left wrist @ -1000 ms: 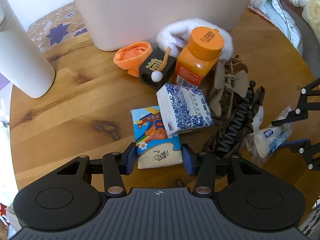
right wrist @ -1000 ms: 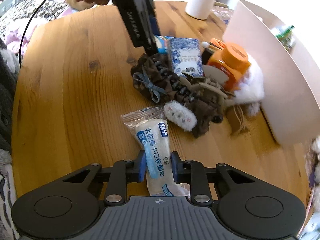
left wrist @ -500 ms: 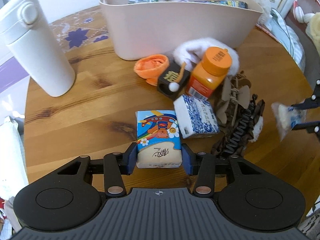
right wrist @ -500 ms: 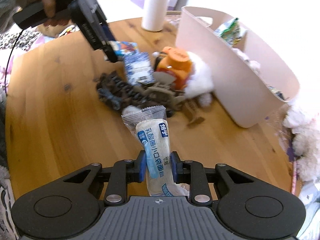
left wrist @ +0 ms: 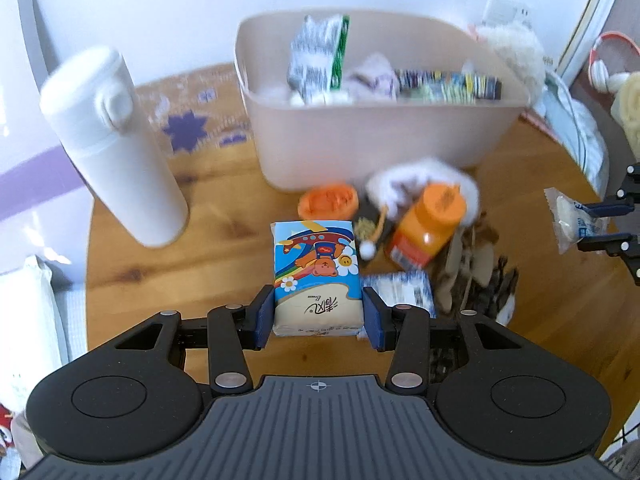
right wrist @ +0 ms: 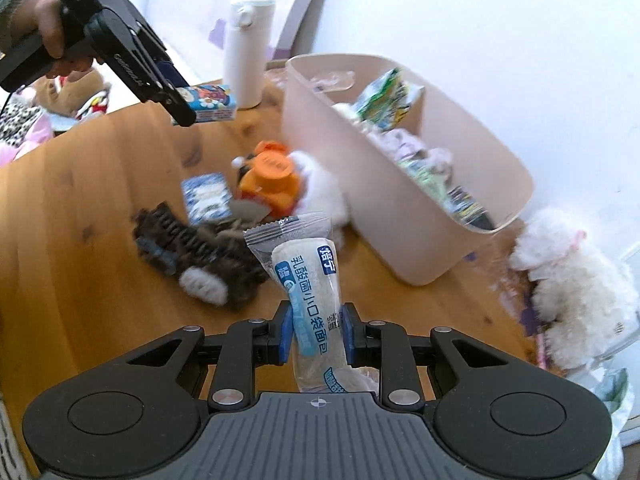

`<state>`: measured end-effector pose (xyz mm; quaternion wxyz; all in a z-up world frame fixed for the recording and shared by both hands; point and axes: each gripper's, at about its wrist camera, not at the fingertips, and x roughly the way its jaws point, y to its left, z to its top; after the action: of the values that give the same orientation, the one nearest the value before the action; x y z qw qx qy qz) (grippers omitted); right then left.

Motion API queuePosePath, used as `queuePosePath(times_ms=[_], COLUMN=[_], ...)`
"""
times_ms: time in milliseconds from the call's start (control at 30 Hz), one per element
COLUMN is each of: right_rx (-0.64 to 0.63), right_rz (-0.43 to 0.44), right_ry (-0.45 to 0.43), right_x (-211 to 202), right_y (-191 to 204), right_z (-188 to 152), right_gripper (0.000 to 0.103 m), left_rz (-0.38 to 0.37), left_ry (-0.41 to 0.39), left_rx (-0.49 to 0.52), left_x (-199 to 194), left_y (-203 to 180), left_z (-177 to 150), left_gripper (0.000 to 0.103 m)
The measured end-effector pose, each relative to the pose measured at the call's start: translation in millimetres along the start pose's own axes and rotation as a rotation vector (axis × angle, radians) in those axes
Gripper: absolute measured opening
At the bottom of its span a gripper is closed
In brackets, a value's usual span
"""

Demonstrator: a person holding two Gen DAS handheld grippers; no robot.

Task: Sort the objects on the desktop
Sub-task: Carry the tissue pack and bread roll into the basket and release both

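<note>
A cartoon-printed tissue pack (left wrist: 316,276) is held clamped in the left claw (left wrist: 319,322), lifted clear of the round wooden desk (left wrist: 132,276), while a wrapped bread bun (right wrist: 310,296) is gripped across its width in the right claw (right wrist: 315,334), its long axis running straight out along the fingers. Both loads are carried above the clutter near the middle of the desk, where an orange-capped bottle (left wrist: 430,226), a blue-patterned tissue pack (left wrist: 400,292) and a dark hair claw (right wrist: 182,236) are left lying. The beige bin (left wrist: 380,148), already part filled, is seen at the desk's far edge, ahead of both claws. The bin appears nearer to the right claw, so the bun is likely to be dropped first. A white flask (left wrist: 114,146) is stood at the desk's far left edge.
</note>
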<state>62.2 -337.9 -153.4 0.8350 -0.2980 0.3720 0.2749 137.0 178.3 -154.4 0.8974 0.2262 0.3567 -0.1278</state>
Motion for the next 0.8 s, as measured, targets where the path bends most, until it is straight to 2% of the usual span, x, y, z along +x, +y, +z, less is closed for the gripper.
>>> queuePosePath(times_ms=[367,400,800], right_rx=[0.03,0.034,0.106], right_rz=[-0.092,-0.101,-0.181], right_ry=[-0.077,-0.084,-0.159], right_x=[-5.1,-5.0,9.9], right_y=[-38.2,-41.2,-73.6], right_z=[28.4,31.5,73.5], right_gripper=[0.024,0.024,0.024], left_rz=[-0.023,-0.068,-0.093], left_ry=[-0.143,-0.192,-0.287], left_rx=[0.038,0.087,0.121], left_x=[-26.2,-27.1,-28.2], left_y=[-4.6,-5.4,-17.8], left_z=[44.4,48.0,100.4], left_gripper=[0.046,0.046,0.046])
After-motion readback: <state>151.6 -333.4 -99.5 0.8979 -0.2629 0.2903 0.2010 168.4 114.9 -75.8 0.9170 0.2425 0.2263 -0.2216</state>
